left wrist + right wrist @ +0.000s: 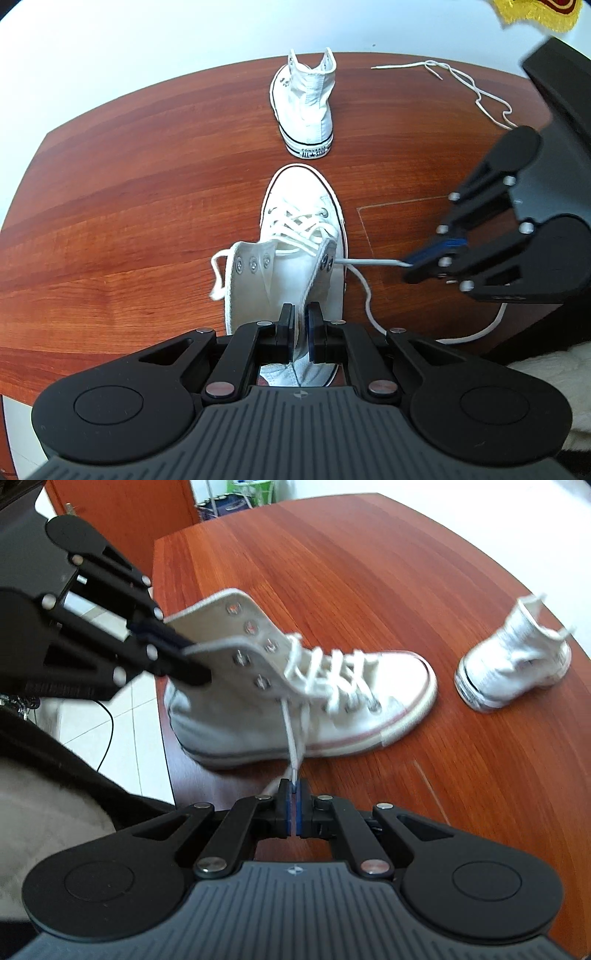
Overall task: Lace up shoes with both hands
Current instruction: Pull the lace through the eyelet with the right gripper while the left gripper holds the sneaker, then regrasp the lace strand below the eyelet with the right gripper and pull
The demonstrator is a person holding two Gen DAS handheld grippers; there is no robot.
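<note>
Lace tip clamped in right gripper, pulled taut from eyelet.
Left gripper pinching sneaker collar, seemingly; both angled down.

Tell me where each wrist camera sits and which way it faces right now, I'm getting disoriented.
Left wrist: rides the left tongs, looking down along the near shoe heel to toe; the tongs pinch its collar edge, and the right tongs enter from the right.
Right wrist: rides the right tongs, facing the shoe's side; they pinch the lace end, and the left tongs enter from the left.
Shared: that shoe, the second shoe, the wooden table, both tongs.
</note>
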